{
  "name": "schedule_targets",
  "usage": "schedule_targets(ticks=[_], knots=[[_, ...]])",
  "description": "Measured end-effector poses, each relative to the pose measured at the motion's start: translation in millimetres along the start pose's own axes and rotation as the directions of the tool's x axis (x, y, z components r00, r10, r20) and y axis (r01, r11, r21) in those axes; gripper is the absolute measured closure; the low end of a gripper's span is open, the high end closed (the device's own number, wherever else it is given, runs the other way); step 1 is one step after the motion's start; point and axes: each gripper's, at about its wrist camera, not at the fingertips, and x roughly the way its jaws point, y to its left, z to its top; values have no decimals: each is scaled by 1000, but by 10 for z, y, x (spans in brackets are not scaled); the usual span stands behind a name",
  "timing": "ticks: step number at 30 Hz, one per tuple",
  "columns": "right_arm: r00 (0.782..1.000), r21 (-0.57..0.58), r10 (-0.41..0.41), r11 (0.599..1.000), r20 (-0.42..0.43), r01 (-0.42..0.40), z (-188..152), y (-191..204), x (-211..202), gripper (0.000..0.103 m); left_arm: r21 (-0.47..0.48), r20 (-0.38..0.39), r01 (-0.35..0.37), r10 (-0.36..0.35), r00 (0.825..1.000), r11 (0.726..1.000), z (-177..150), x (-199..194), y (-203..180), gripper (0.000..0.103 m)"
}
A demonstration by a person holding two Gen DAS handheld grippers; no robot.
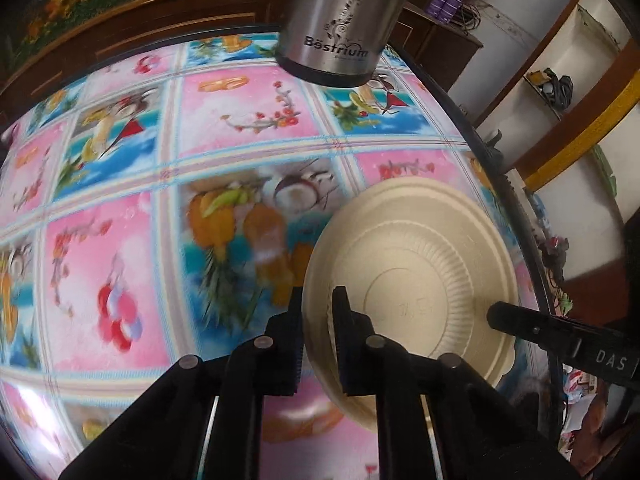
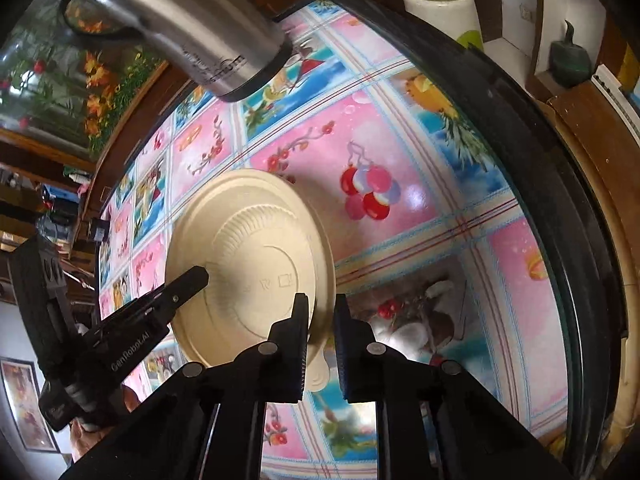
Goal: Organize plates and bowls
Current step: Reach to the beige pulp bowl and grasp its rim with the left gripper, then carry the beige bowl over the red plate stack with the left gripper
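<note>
A cream, ribbed round plate (image 1: 420,248) with embossed marks at its centre is over the fruit-patterned tablecloth. In the left wrist view my left gripper (image 1: 318,312) is shut on the plate's near-left rim, one finger on each side of the edge. My right gripper (image 1: 496,314) reaches in from the right onto the opposite rim. From the right wrist, the same plate (image 2: 256,240) has its near-right rim pinched in my right gripper (image 2: 320,316). My left gripper (image 2: 202,276) grips the plate's left side. Whether the plate rests on the table or hangs just above it I cannot tell.
A tall steel flask (image 1: 336,20) stands at the table's far side, also seen as the flask (image 2: 192,28) at upper left. The round table's dark edge (image 2: 540,160) curves along the right. A white and green cup (image 2: 440,12) sits beyond it. Shelves (image 1: 552,84) stand to the right.
</note>
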Motion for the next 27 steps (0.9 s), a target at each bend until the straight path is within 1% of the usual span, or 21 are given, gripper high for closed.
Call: schedule_targets(ticks=[5,7,15,21,27], knots=[[999,-37,15,999,-37,-17,-224,117,15,90,-19,3,-43,43,999,999,-407,-244,107,90],[998,-51,30,998,-56,-32,-352,180,22,90,-22,18,-57,58,998,998,-595,-371,150,90],[991,-140,40,988,-125,-57,-919,462,69,90,-31,49,-114,115,992,993,-1232,-752,344,90],[986,-207,31,976,-164,-65,-1317,649,109,90,-26,62,-152,153,986,988,-1666,-954,437,90],[979,-236,32,968,-200,-80,-1634,759,191,90,-30,45,-170,172,984,985,-2045,-1013,515,88]])
